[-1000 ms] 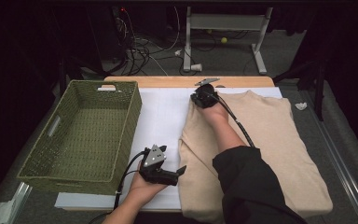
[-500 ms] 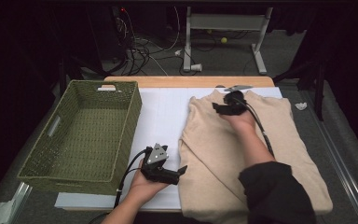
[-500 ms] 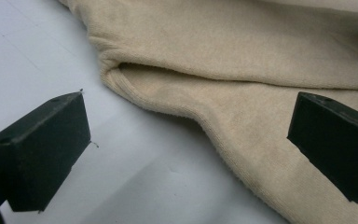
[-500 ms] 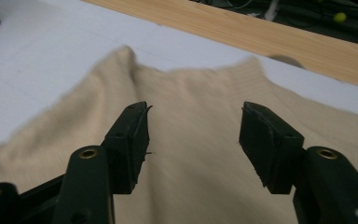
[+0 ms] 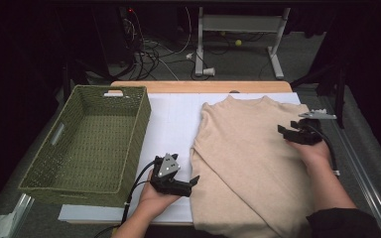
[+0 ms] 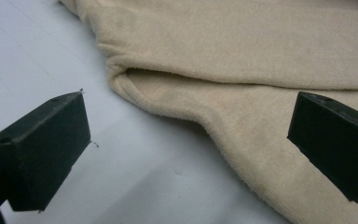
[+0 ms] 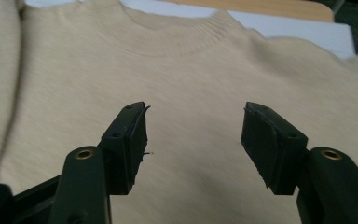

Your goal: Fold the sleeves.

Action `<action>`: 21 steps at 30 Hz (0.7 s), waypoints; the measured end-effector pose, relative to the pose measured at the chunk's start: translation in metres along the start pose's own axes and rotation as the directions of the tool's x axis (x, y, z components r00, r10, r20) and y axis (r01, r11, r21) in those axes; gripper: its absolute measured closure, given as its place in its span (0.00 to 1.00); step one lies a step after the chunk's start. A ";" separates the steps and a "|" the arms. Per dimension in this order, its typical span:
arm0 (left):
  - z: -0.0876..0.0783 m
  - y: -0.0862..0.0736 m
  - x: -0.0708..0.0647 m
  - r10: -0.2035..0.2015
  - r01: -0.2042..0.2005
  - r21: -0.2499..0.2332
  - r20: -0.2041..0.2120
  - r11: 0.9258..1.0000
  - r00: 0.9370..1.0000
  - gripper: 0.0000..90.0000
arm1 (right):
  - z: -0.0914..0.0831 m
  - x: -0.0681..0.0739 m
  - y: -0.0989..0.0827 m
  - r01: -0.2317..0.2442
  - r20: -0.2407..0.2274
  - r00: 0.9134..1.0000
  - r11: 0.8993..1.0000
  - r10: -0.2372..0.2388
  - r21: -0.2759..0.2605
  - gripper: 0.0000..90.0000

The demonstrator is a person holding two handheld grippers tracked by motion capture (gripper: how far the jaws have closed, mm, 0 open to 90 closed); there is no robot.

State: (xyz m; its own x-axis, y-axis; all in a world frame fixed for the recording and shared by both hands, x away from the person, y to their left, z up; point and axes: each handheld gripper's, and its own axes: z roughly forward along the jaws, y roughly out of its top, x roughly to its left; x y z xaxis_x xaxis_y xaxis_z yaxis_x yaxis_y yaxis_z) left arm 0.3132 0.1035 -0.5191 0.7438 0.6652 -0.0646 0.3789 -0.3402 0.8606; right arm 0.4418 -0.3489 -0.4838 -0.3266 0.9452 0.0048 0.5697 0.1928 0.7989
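A beige sweater (image 5: pixel 248 148) lies flat on a white sheet (image 5: pixel 173 119), collar (image 7: pixel 168 32) toward the far edge. My left gripper (image 5: pixel 192 181) rests by the sweater's near left edge. It is open, its jaws wide apart, with a folded edge of the sweater (image 6: pixel 168 93) lying beyond them. My right gripper (image 5: pixel 286 127) hovers over the sweater's right side, pointing left. Its jaws have just been opening. In the right gripper view, that gripper (image 7: pixel 195 106) stands open with nothing between the pads and the knit below.
A green woven basket (image 5: pixel 141 124) stands at the left of the table, with nothing in it. Beyond the wooden far edge (image 5: pixel 203 87) are cables and a metal stand on the floor. A metal rail (image 5: pixel 362 173) runs along the table's right side.
My right hand has swept from the sweater's far left shoulder across to its right side, and its jaws have gone from shut to open. The left hand has stayed put.
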 end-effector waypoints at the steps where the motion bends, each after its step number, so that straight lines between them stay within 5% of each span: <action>1: 0.000 0.000 0.000 0.000 0.000 0.000 0.000 1.000 1.000 0.00 | -0.003 -0.005 -0.003 -0.004 0.012 1.000 1.000 0.004 0.005 0.45; 9: -0.003 -0.003 0.001 0.012 -0.010 -0.029 0.055 1.000 0.998 0.00 | -0.013 -0.037 -0.020 -0.050 0.086 0.995 0.998 0.047 0.030 0.46; 21: -0.002 -0.003 -0.002 0.036 -0.035 -0.024 0.030 0.999 0.999 0.00 | -0.008 -0.072 -0.037 -0.152 0.113 0.983 0.984 0.141 0.092 0.48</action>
State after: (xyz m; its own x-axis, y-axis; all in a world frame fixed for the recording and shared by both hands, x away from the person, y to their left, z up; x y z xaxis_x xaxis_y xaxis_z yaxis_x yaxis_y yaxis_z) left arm 0.3094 0.1043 -0.5209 0.7732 0.6323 -0.0488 0.3390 -0.3471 0.8744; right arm 0.4383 -0.4259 -0.5084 -0.1554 0.9866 0.0495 0.6800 0.0704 0.7298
